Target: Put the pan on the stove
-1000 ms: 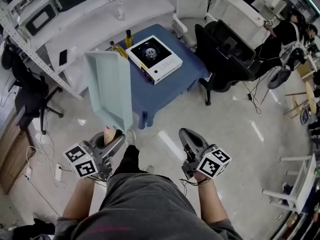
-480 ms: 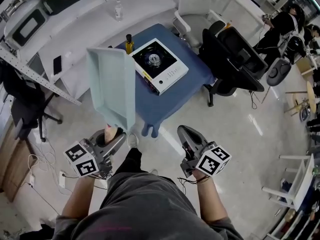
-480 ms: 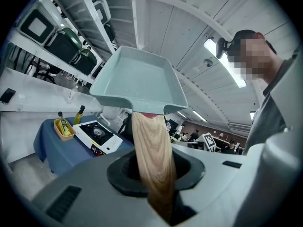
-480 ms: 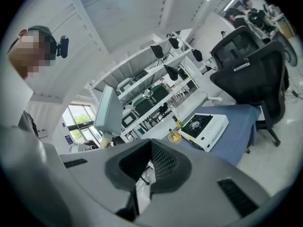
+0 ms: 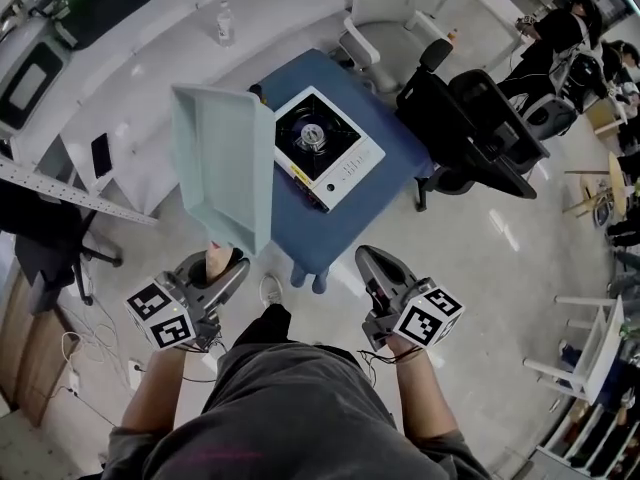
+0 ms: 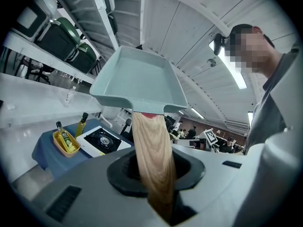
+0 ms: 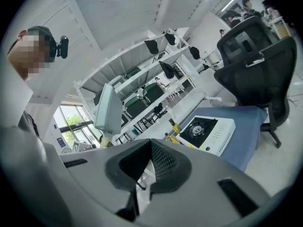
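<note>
The left tongs (image 5: 221, 271) pinch the wooden handle (image 6: 152, 160) of the pan (image 5: 222, 171), with the grip near the handle's lower end. The handle rises out of them and meets the pan at one short end. The right tongs (image 5: 376, 270) are pressed together with nothing between them, level with the left pair and well apart from it, out in front of the person's waist.

The pan is pale blue-green, rectangular and shallow. It is held in the air, above and ahead of the left tongs. Its long axis runs straight on from the handle, away from the person, and its far short end points toward the table (image 5: 398, 140). In the head view its hollow side shows, and the pan covers the near left edge of the table.

The table is low with a blue cover. A white single-burner stove (image 5: 330, 151) sits on it, just right of the pan in the head view, its burner bare. In the left gripper view a yellow tray of bottles (image 6: 66, 141) stands beside the stove. A black office chair (image 5: 484, 134) stands right of the table.
</note>
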Demonstrator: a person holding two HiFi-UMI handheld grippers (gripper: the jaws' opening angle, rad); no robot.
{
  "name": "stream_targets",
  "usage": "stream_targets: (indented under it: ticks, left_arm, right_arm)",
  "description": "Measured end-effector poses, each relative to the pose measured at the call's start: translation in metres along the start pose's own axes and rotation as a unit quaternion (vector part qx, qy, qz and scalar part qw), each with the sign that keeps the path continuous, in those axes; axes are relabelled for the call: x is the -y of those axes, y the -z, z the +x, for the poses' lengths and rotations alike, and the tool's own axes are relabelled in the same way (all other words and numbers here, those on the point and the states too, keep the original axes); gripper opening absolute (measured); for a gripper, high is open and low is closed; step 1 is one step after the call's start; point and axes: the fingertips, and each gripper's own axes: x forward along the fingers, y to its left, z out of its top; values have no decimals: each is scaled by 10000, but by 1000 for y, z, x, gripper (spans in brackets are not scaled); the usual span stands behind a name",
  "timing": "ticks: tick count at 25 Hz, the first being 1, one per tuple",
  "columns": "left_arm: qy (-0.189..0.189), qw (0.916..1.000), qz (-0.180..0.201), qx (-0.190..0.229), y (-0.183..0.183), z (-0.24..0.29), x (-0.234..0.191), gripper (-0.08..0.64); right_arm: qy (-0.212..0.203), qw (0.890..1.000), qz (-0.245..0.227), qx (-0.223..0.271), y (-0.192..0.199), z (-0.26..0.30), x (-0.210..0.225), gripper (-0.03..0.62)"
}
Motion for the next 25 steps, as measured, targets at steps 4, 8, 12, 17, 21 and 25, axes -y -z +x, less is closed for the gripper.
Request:
stream_targets:
  ticks: [4,8,12,17,21,25]
  left_arm:
    - [69,9999,35,-109,-15,4,-32,84]
    - [99,9997,65,-211,-24,10,-56,84]
    - [88,9996,59,-274,-29,14,-74,84]
    - [57,9993,29,-368,-30,22,-89,84]
    - [0,9988,35,-486,-28,32,-99,84]
    - [-89,9983,73,-575,-28,50,-106,83]
  right_arm:
    - [108,9999,45,-16,-9,31,1,3]
    - [195,9998,89,-34,-15,53,6,3]
    - [250,9996,127,-72,-19,68,13,3]
    - [286,9995,136,-91,-26,80,20,3]
    - [257,9995,143,-128,-32,87,30,3]
    - [200,9995,150,-175,-40,95,47,3]
